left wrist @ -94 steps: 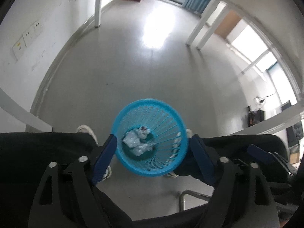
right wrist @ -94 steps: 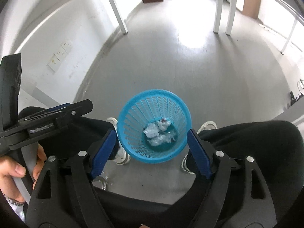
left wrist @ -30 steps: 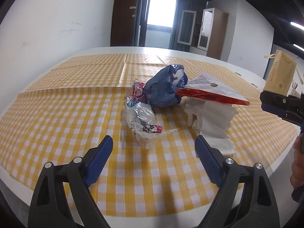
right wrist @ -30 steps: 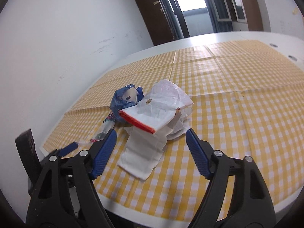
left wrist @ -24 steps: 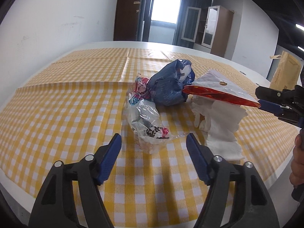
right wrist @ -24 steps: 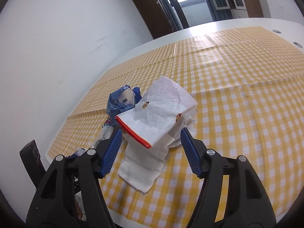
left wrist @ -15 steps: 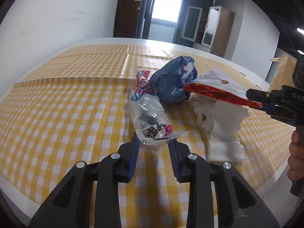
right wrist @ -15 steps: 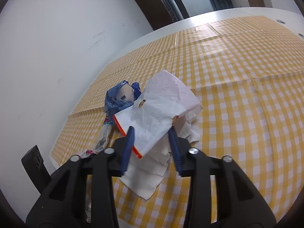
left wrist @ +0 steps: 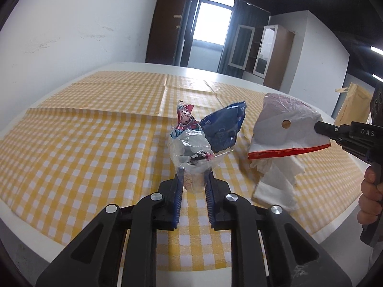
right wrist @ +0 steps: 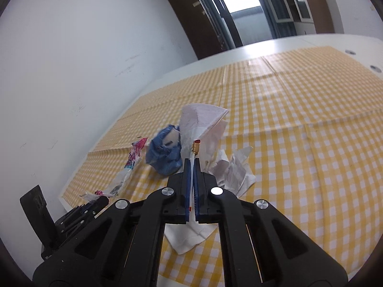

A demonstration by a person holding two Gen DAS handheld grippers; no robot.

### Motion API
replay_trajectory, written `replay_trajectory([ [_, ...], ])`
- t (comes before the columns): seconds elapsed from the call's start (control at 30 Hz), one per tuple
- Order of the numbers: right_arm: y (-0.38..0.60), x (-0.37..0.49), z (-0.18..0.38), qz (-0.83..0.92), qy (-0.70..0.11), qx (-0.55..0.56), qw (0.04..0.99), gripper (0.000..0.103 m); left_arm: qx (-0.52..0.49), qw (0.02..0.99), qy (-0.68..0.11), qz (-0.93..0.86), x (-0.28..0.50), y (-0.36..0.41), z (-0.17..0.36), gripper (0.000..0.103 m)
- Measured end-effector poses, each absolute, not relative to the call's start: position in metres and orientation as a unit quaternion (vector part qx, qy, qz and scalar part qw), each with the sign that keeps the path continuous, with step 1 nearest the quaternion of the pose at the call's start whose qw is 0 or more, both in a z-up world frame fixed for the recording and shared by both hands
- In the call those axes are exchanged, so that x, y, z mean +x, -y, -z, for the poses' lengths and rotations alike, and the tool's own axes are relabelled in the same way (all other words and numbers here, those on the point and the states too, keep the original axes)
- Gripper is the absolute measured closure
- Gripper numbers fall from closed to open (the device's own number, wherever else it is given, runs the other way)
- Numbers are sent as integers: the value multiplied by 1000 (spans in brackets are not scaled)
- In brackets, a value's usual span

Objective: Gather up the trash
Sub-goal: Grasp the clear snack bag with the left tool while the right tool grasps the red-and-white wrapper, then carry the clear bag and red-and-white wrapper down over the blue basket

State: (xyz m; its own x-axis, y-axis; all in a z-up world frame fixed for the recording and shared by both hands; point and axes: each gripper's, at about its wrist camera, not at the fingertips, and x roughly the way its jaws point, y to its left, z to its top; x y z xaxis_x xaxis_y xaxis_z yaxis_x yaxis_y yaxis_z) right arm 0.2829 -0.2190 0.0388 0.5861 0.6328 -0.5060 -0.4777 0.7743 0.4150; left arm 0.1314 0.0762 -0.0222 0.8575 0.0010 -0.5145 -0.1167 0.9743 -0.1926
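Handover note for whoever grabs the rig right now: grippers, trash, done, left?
Left hand-held gripper: just closed on the clear plastic wrapper.
Right hand-held gripper: just closed on the red-edged white bag, which hangs clear of the checked tablecloth.
On the cloth: blue bag, white paper napkins.
Done: both pieces gripped.
Left: bin both, then collect the blue bag and napkins. No bin is in view.
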Motion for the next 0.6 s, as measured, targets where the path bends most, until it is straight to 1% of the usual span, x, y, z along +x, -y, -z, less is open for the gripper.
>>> replay_trajectory([
  [0.3, 226, 232, -68, -311, -264, 72, 910, 101, -112, 966, -232, -22, 89, -71, -1, 87],
  [0.43, 230, 203, -80, -296, -231, 49, 926, 102, -102, 967, -234, -21, 69, -61, -5, 87],
  [0.6, 234, 172, -89, -295, -214, 32, 931, 102, -95, 969, -229, -10, 44, -51, -10, 87],
])
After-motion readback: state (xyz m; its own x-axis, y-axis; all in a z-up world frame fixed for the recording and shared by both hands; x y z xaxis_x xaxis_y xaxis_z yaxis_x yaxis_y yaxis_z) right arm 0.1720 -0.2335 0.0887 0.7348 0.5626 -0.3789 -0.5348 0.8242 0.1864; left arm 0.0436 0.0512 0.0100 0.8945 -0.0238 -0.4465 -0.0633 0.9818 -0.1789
